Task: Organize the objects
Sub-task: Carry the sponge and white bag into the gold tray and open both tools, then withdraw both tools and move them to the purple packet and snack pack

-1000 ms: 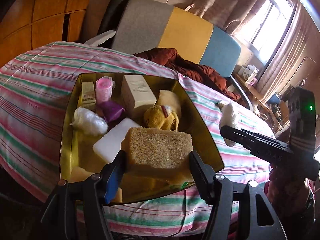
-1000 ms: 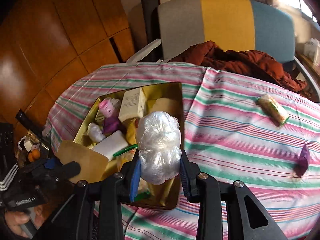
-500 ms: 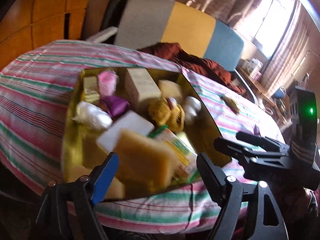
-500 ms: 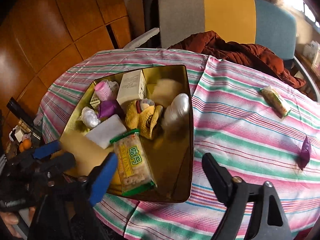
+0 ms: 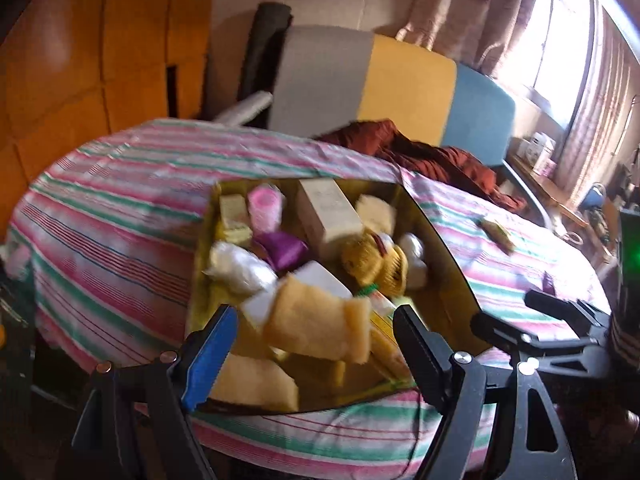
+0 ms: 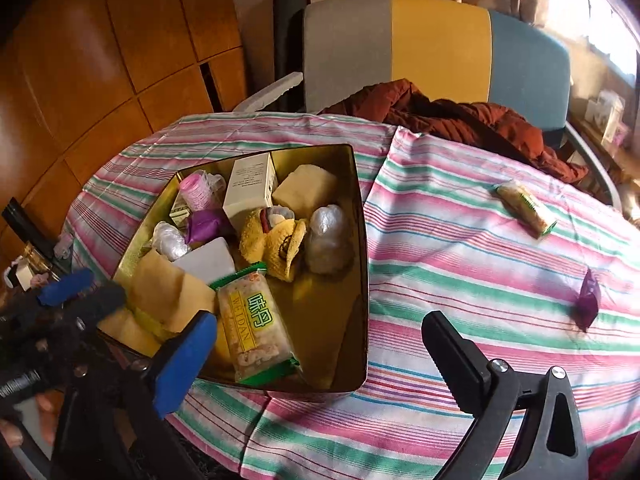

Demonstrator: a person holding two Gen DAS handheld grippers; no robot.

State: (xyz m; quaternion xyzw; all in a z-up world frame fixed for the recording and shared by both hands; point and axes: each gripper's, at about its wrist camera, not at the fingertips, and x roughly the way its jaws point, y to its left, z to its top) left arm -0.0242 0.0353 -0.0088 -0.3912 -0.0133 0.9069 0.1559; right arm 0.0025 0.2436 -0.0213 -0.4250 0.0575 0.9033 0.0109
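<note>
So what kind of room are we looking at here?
Most likely a lived-in home room: a table under a striped tablecloth, a curtained window, wooden cabinet doors and a padded chair draped with clothing.

right gripper point(image 6: 316, 344) jaws just opened wide, empty, over gold tin point(image 6: 362, 240) on striped table point(image 6: 460, 240). clear plastic-wrapped bundle point(image 6: 330, 236) lies inside beside yellow plush toy point(image 6: 276, 240) and weidan cracker packet point(image 6: 256, 320).

- Gold tin point(image 6: 360, 240)
- Pink, green and white striped tablecloth point(image 6: 460, 248)
- Green-and-yellow snack packet point(image 6: 256, 320)
- Purple candy wrapper point(image 6: 587, 300)
- Grey, yellow and blue chair point(image 6: 432, 44)
- Rust-red jacket point(image 6: 460, 120)
</note>
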